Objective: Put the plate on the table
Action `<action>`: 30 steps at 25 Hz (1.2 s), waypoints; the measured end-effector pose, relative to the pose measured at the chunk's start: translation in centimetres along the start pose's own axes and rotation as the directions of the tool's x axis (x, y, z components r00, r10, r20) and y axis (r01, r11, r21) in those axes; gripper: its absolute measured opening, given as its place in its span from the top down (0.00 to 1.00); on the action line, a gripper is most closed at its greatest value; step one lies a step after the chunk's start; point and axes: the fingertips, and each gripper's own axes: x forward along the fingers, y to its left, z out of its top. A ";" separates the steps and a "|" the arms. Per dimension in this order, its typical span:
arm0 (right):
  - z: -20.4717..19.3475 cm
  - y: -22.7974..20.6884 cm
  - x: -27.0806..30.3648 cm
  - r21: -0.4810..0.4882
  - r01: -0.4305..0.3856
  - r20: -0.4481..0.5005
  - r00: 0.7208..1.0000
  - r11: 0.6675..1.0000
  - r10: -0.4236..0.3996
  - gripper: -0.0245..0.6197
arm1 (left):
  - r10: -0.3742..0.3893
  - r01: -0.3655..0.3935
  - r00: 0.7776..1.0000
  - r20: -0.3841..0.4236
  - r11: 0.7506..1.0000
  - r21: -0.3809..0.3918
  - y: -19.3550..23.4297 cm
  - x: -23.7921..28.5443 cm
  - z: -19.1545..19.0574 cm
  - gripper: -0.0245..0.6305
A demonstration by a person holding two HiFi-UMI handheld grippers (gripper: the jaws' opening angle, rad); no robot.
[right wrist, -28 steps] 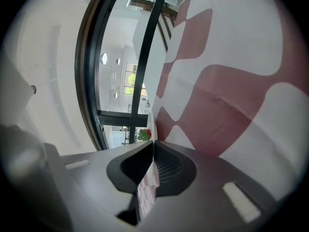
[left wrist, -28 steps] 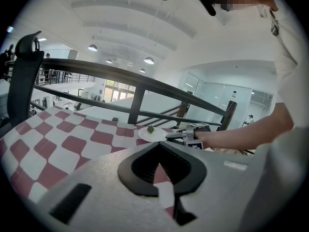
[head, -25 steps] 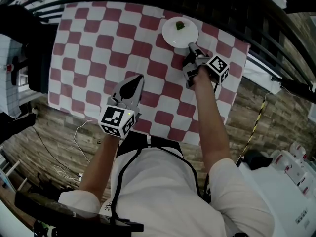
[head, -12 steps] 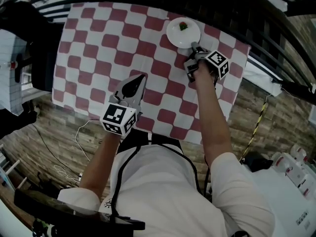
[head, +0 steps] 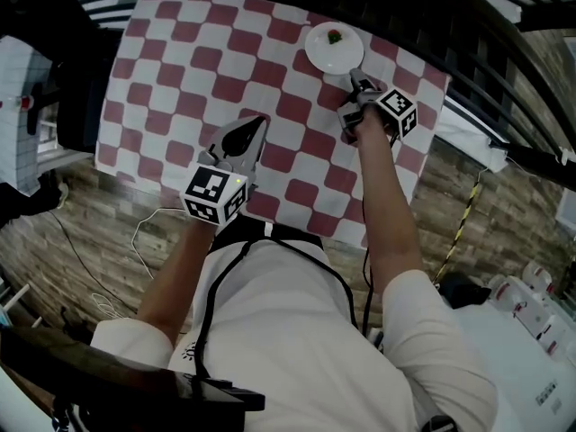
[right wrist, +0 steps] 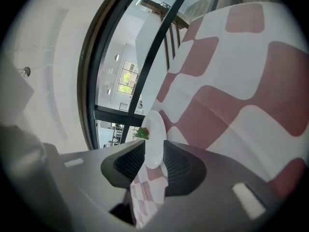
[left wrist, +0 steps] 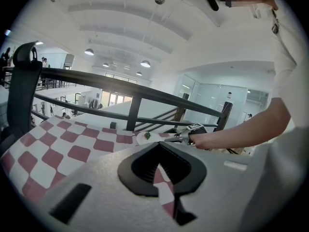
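At the upper left of the head view, a corner of the worktop (head: pixel 180 70), spread with a red-and-white checked cloth, is cut off by dark rails. Its near edge is hidden at the centre behind the person's torso.

Left of centre, the left claw (head: pixel 259 122) is held above the cloth. In the left gripper view its jaws (left wrist: pixel 157 146) are seen pressed together at the tips, and only cloth shows through the gap behind them.

Further right, in the upper middle of the head view, the white plate (head: pixel 333 50) is seen lying flat on the cloth near the worktop's far edge. A small green-and-red morsel (head: pixel 335 36) is carried on it, too small to be identified. The plate's near rim is covered by the tips of the right claw (head: pixel 358 84).

In the right gripper view those jaws (right wrist: pixel 153 152) are seen spread, having just been opening. The plate's rim (right wrist: pixel 153 134) stands between them, unpinched. Its far part is hard to separate from the bright background.
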 end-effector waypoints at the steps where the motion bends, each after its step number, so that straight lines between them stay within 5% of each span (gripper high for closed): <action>1: -0.3 0.4 -0.7 -0.007 -0.008 0.003 1.000 1.000 0.008 0.78 | -0.003 0.003 1.000 0.001 1.000 0.003 -0.2 -0.3 0.1 0.95; 8: -2.3 4.0 -5.8 -0.109 -0.095 -0.004 0.995 0.990 0.095 0.95 | -0.041 0.040 0.999 0.029 0.999 0.035 -1.4 -1.7 1.8 0.95; 21: -8.2 8.8 -16.0 -0.214 -0.255 -0.031 0.967 0.943 0.254 0.95 | -0.119 0.117 0.993 0.023 0.991 0.068 -2.8 -4.9 2.3 0.95; 30: -11.9 11.6 -23.2 -0.400 -0.288 -0.040 0.954 0.870 0.297 0.95 | -0.186 0.184 0.982 0.017 0.977 0.104 -4.8 -6.9 2.6 0.95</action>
